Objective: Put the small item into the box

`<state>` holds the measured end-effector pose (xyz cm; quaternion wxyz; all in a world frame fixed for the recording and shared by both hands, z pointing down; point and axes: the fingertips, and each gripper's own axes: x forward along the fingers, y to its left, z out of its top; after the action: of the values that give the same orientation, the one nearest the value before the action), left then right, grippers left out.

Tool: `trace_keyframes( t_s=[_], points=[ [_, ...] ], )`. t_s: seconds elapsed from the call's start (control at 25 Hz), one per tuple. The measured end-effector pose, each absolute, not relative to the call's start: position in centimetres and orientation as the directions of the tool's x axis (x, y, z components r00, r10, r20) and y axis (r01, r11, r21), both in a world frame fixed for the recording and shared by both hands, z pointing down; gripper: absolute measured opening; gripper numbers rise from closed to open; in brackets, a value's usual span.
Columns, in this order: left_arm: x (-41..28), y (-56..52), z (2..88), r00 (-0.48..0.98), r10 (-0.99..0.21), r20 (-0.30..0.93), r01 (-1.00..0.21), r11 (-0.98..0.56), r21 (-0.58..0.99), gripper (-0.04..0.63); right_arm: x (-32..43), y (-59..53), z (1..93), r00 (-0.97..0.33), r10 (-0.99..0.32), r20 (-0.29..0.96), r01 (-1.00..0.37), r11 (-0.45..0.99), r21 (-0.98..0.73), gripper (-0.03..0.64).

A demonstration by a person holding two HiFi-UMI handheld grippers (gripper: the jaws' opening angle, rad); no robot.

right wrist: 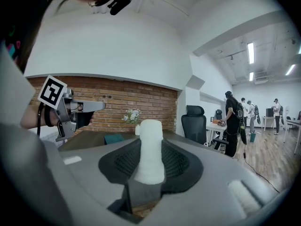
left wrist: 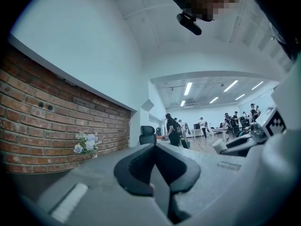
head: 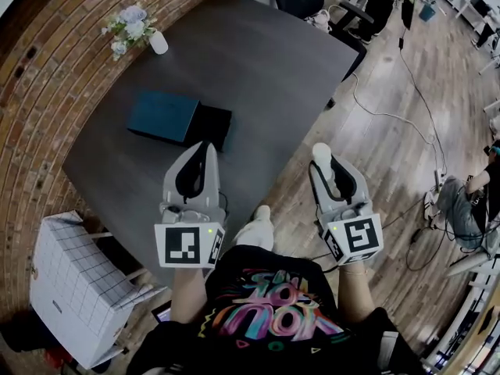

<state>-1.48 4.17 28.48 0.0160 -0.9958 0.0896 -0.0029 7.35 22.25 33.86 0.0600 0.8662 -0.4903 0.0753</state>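
Right gripper (head: 328, 166) clamps small white item (right wrist: 149, 145) upright, low on its body, well apart from box (head: 164, 116) on table (head: 258, 61). Left gripper (head: 205, 148) jaws together, empty. We judge item light, soft (foam-like); hold mid-body, gently.

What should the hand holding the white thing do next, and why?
Probably carry the right gripper forward and left, towards the teal and black box on the dark grey table. Its jaws already pinch the small white cylinder, but it hangs over the wooden floor, short of the box.
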Motion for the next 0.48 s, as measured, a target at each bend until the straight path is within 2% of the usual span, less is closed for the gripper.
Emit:
trace_keyframes(
  t_s=[0.48],
  points=[
    [3.0, -1.9, 30.6, 0.97, -0.239, 0.037, -0.239, -0.971, -0.001, 0.002, 12.7, 15.8, 35.2, 0.451, -0.855, 0.256, -0.888, -0.46, 0.028, 0.133]
  ],
)
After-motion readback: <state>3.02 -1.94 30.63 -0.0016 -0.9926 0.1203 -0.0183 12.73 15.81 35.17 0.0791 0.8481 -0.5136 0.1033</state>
